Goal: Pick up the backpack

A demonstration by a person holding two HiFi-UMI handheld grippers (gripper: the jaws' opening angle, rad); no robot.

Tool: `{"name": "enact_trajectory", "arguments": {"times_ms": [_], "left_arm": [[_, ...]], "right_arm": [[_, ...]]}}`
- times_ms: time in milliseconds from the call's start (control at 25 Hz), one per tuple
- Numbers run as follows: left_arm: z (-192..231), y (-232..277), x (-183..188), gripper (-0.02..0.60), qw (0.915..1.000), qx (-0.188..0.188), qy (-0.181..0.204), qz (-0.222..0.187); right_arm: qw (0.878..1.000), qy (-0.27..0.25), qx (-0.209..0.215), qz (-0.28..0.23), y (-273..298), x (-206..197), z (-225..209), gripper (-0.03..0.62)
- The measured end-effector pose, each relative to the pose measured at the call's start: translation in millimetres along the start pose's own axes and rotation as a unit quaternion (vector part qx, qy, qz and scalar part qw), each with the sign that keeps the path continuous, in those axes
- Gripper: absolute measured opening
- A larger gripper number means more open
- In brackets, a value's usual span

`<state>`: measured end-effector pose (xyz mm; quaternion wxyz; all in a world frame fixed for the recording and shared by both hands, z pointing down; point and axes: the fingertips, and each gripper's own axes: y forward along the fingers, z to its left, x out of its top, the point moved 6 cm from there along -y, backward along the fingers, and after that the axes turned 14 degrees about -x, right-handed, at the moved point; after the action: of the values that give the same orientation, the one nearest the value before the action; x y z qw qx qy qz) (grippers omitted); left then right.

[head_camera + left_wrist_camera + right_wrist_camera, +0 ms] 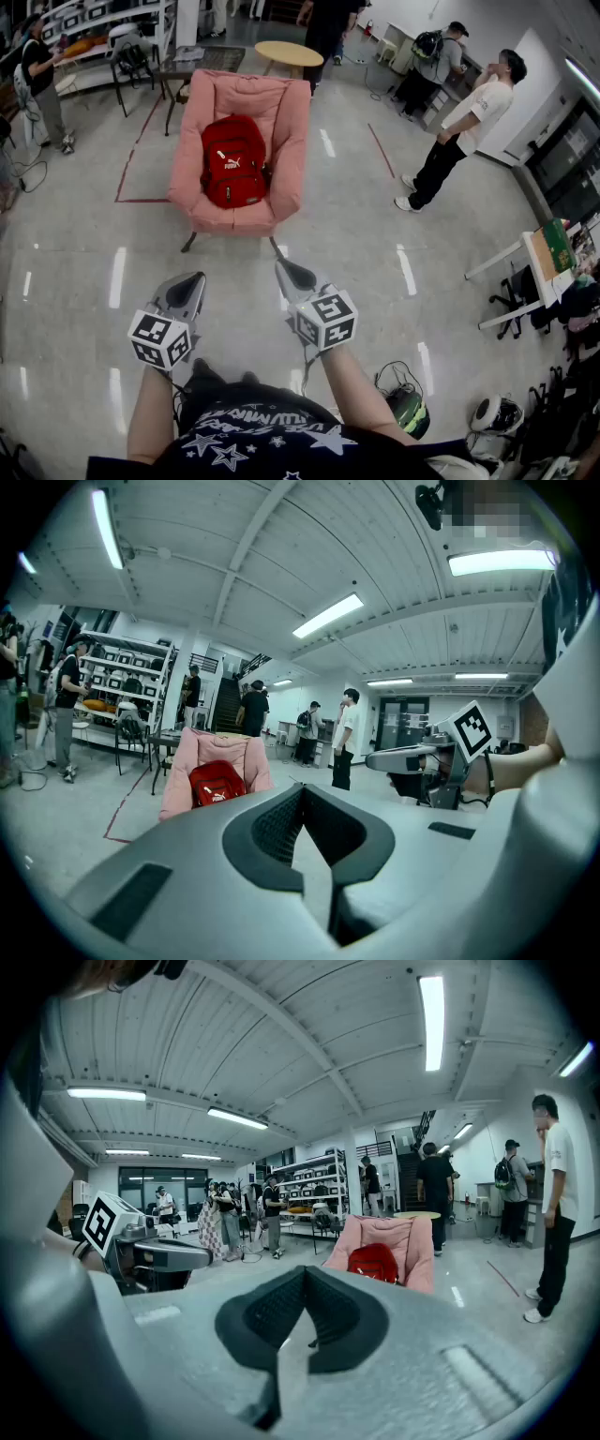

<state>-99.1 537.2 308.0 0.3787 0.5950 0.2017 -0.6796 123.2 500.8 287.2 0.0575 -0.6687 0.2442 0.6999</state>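
A red backpack (233,160) sits upright on the seat of a pink armchair (281,122), some way ahead across the floor. It shows small in the left gripper view as the red backpack (217,783) and in the right gripper view as the red backpack (373,1262). My left gripper (194,281) and right gripper (284,270) are held side by side in front of the person, short of the chair. Both are shut with nothing between the jaws. The left gripper (302,794) and right gripper (302,1279) point toward the chair.
A person in a white shirt (467,127) stands right of the chair, others stand further back. Red tape lines (128,164) mark the floor. A round table (289,53) is behind the chair, shelves (103,28) at back left, a white table (534,272) and gear at right.
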Motion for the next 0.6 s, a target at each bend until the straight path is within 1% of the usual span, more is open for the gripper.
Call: {"name": "enact_trajectory", "arguments": {"times_ms": [160,400,600], "left_arm": [[-2,6,-7,0.008,0.9999,0.001,-0.010,0.002],[-10,17,-9,0.008,0.9999,0.004,-0.012,0.010],[-16,16,-16,0.008,0.9997,0.012,-0.022,0.005]], "right_arm": [[1.000,-0.001,-0.001,0.006,0,-7,-6,0.000],[1.000,0.003,0.003,0.013,0,-13,-18,0.000],[1.000,0.019,0.013,0.003,0,-20,-22,0.000]]}}
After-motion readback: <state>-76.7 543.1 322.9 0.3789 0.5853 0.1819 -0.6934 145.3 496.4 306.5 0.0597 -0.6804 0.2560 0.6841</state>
